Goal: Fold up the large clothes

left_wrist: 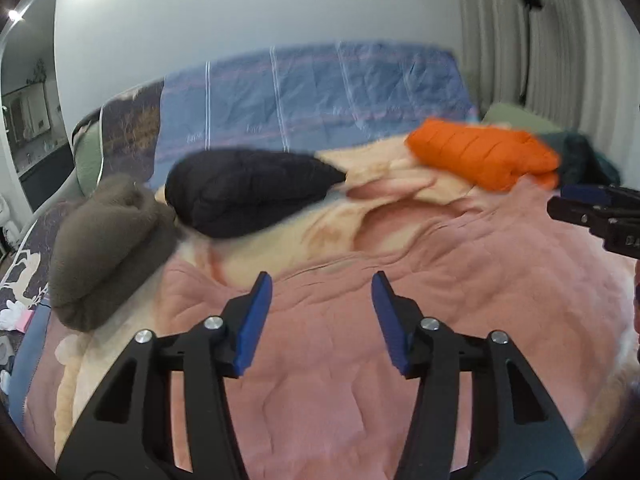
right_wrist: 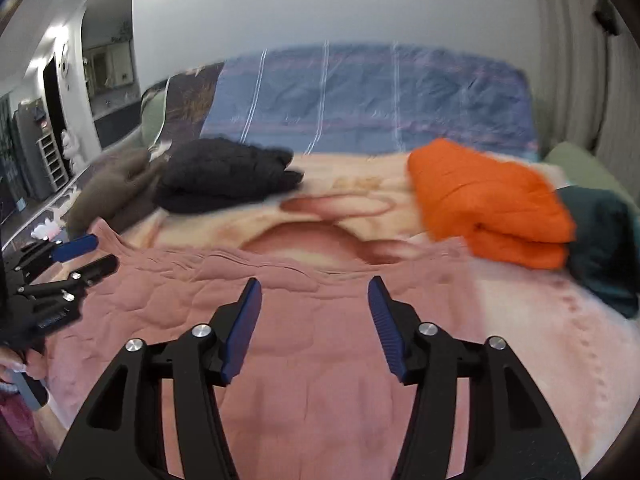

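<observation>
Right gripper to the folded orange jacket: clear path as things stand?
Probably yes. The right gripper is open and empty over the pink garment; the orange jacket lies ahead to its right with nothing between, the dark teal garment beside it.

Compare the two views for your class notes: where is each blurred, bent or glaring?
Left wrist view: orange jacket and black jacket smeared by motion, ceiling glare top left. Right wrist view: same smear, blue blanket bowed by fisheye, gripper fingers sharp.
</observation>
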Motion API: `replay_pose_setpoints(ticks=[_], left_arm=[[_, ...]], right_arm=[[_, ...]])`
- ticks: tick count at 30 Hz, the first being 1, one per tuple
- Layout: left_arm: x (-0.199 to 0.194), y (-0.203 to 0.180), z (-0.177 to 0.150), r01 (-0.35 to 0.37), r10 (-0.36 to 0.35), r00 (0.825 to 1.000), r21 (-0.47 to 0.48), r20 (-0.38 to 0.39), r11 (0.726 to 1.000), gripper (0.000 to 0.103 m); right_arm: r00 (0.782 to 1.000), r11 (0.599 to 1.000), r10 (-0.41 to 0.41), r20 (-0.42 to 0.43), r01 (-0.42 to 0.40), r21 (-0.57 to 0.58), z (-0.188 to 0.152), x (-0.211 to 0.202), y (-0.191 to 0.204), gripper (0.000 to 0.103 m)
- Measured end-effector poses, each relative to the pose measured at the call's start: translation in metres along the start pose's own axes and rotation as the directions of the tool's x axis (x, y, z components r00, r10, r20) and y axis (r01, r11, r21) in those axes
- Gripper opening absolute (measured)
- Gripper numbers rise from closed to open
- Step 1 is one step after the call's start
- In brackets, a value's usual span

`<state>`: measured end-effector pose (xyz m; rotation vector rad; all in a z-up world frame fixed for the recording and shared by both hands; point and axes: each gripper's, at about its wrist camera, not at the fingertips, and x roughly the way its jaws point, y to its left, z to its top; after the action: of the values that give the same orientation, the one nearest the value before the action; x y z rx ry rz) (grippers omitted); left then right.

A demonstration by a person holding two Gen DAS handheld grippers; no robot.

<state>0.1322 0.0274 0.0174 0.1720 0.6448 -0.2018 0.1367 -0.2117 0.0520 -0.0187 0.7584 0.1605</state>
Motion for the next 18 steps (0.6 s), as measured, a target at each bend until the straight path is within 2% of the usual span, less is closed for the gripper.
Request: replay_pose_setpoints(ticks=[1, 2, 3, 4, 5, 6, 9, 12, 18], left_arm=[[0.028, -0.002, -0.006, -0.105, 0.107, 0.993, 0.046, -0.046, 0.993, 0.071], [0.049, -0.002, -0.014, -0.155, 0.161, 0.982, 0.069, -0.097, 0.985, 0.073], [0.063, 0.000, -0.020, -0.139, 0.145, 0.980, 0.049, -0.135, 0.989, 0.073], [0.069, 0.007, -0.023, -0.103, 0.100, 0.984, -0.014, -0.149, 0.995, 0.073], [0.066, 0.011, -0.022, -0.091, 0.086, 0.986, -0.026, -0.142, 0.996, 0.073], [0.062, 0.013, -0.021, -0.074, 0.069, 0.990, -0.029, -0.126, 0.997, 0.073], [0.071, 0.022, -0.024, -0.037, 0.026, 0.988, -0.066, -0.152, 0.997, 0.073], [0.072, 0.021, -0.026, -0.039, 0.029, 0.987, -0.064, -0.156, 0.997, 0.073], [0.073, 0.016, -0.022, -0.054, 0.046, 0.987, -0.049, -0.157, 0.997, 0.073]], right_arm=[[0.997, 0.998, -0.053, -0.055, 0.051, -0.027, -0.005, 0.023, 0.000, 0.057], [0.978, 0.990, -0.139, -0.159, 0.132, -0.054, -0.020, 0.062, -0.009, 0.062], [0.973, 0.996, -0.079, -0.216, 0.084, 0.017, -0.034, 0.088, -0.027, 0.063], [0.977, 0.995, -0.033, -0.209, 0.052, 0.086, -0.034, 0.086, -0.036, 0.063], [0.979, 0.995, -0.032, -0.200, 0.051, 0.091, -0.030, 0.079, -0.037, 0.063], [0.980, 0.995, -0.041, -0.193, 0.058, 0.083, -0.031, 0.077, -0.035, 0.063], [0.981, 0.995, -0.082, -0.174, 0.092, 0.049, -0.037, 0.078, -0.028, 0.063], [0.982, 0.995, -0.068, -0.174, 0.080, 0.061, -0.035, 0.079, -0.032, 0.063], [0.981, 0.994, -0.104, -0.162, 0.108, 0.018, -0.034, 0.072, -0.017, 0.064]])
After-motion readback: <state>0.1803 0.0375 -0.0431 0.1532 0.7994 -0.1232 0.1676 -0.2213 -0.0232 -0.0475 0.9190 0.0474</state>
